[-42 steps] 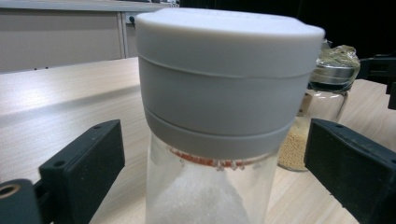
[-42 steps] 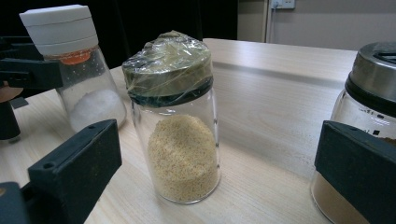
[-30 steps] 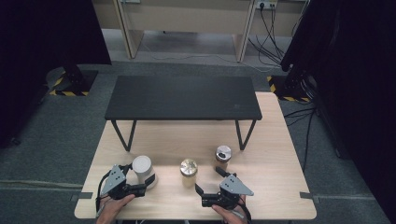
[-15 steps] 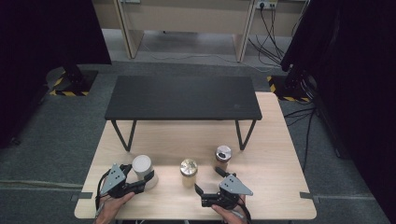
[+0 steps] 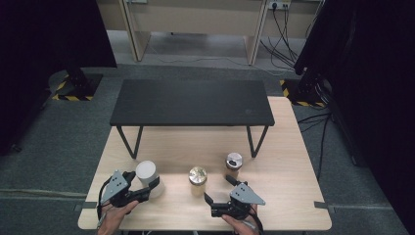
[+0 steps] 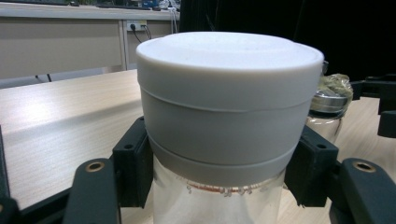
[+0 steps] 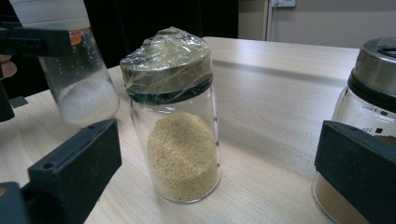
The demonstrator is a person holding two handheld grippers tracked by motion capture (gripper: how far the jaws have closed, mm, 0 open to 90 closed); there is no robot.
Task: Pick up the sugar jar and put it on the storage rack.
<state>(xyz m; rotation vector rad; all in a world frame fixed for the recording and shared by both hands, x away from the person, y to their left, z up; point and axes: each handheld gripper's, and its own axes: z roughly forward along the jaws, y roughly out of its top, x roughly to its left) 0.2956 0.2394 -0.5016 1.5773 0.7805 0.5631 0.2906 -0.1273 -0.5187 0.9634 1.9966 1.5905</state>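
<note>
L claw (image 5: 152, 184) clamped on white-lid jar (image 5: 146, 172), just under lid. R claw (image 5: 219, 192) wide open, nothing held, gold-lid jar (image 5: 197, 177) ahead. Risk: glass slips if I lift fast.

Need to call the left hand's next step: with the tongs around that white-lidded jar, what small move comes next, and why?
Probably a short straight lift. The left tongs are shut on the white-lidded jar just under its lid, pads pressing both sides, and it stands on the table. The right tongs are open, apart from the gold-lidded jar.
</note>
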